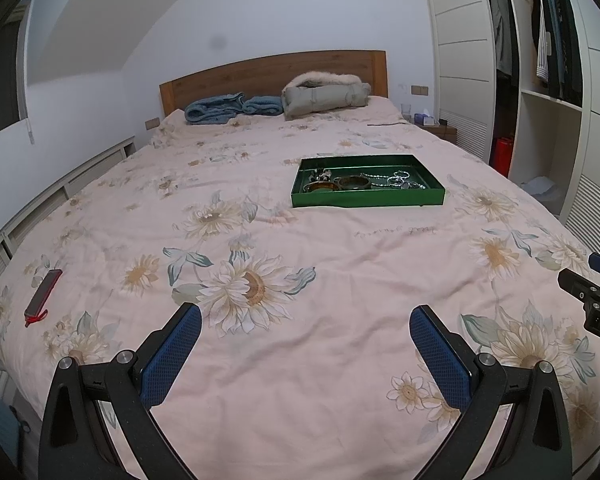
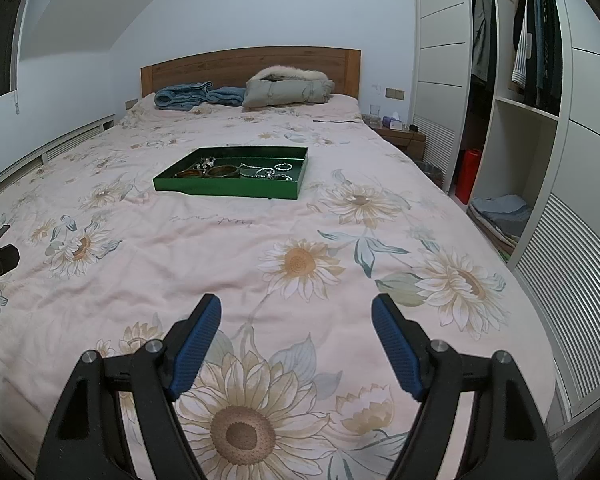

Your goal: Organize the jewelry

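The left gripper (image 1: 306, 316) at the bottom of its frame is spread wide, grasping nothing; the right gripper (image 2: 296, 306) likewise gapes empty. Both hover over the floral bedspread (image 2: 260, 240). The green tray (image 1: 368, 196) of bracelets and chains (image 1: 396, 180) lies well ahead, mid-frame, upper right of the left gripper, upper left of the right.

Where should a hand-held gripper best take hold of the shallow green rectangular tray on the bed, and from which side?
Probably grip the near long wall of the shallow green rectangular tray, coming from the foot of the bed. That thin upright wall faces both hand-held grippers, would fit between open fingers, and the silver chains and rings lie farther inside, away from it.
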